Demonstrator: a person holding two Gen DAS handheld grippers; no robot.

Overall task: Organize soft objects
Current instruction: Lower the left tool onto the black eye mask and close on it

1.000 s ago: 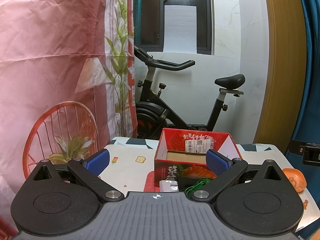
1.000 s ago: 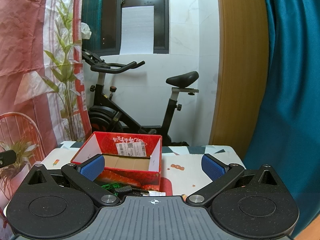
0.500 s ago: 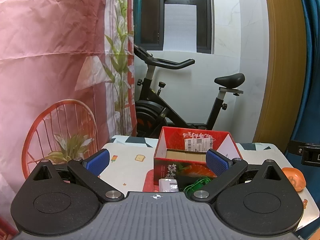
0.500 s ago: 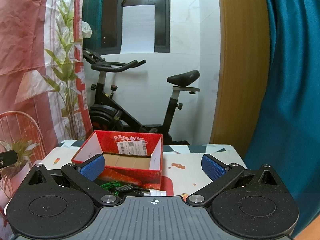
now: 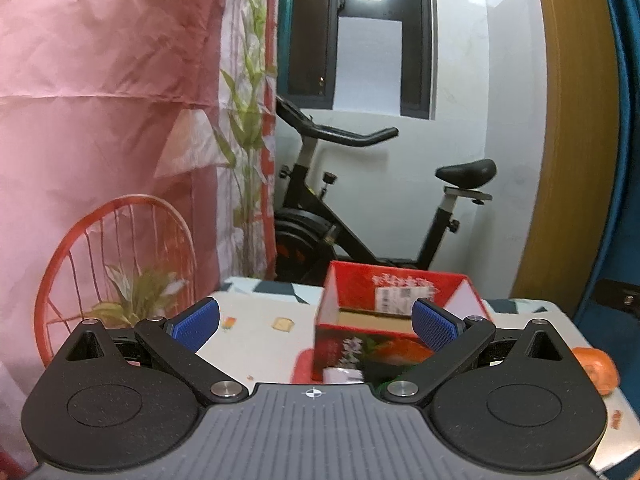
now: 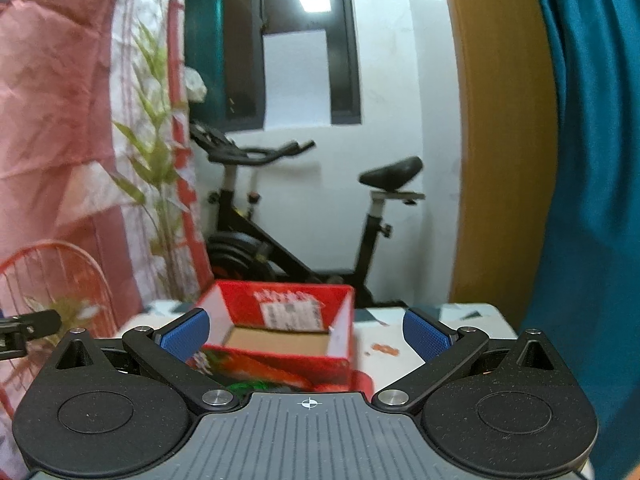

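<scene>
Left gripper (image 5: 316, 324) spread wide and empty, right gripper (image 6: 307, 334) likewise, red box (image 6: 280, 332) on the table (image 5: 256, 344) ahead, orange toy (image 5: 598, 368) at right.

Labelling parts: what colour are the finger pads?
Blue, on both hand-held grippers; pads show clearest in the left wrist view.

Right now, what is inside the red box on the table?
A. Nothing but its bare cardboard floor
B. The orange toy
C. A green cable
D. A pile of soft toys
A: the red box shows only its brown cardboard floor; the orange toy sits outside on the table.
</scene>
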